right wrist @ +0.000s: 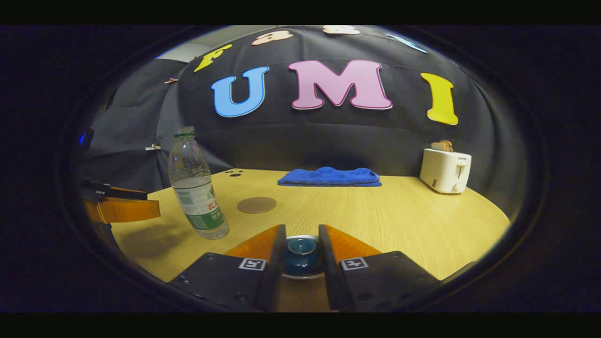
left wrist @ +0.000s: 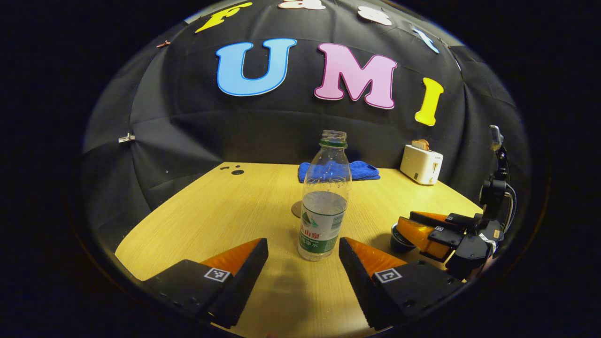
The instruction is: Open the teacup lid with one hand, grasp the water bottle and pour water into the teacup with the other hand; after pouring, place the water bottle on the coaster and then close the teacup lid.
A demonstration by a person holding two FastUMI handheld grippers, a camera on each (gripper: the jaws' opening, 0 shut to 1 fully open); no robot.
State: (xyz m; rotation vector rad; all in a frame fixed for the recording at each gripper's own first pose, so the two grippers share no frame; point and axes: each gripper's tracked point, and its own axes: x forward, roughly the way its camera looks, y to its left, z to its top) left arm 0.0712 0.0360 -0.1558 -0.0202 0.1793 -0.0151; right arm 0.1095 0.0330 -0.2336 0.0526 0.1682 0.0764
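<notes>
Wooden table (left wrist: 211, 211): left jaws spread around water bottle (left wrist: 325, 202); right jaws pinch teacup lid (right wrist: 301, 253).

The left gripper view looked from low over the table (left wrist: 197, 206) toward the back wall, close behind the water bottle (left wrist: 325, 197) at frame centre, with the right gripper (left wrist: 422, 232) at its lower right edge. The right gripper view faced the same wall from just above the teacup lid (right wrist: 300, 249) at bottom centre. Both shared the bottle, coaster (right wrist: 256, 204), blue towel (right wrist: 328, 176) and toaster (right wrist: 445, 170).
</notes>
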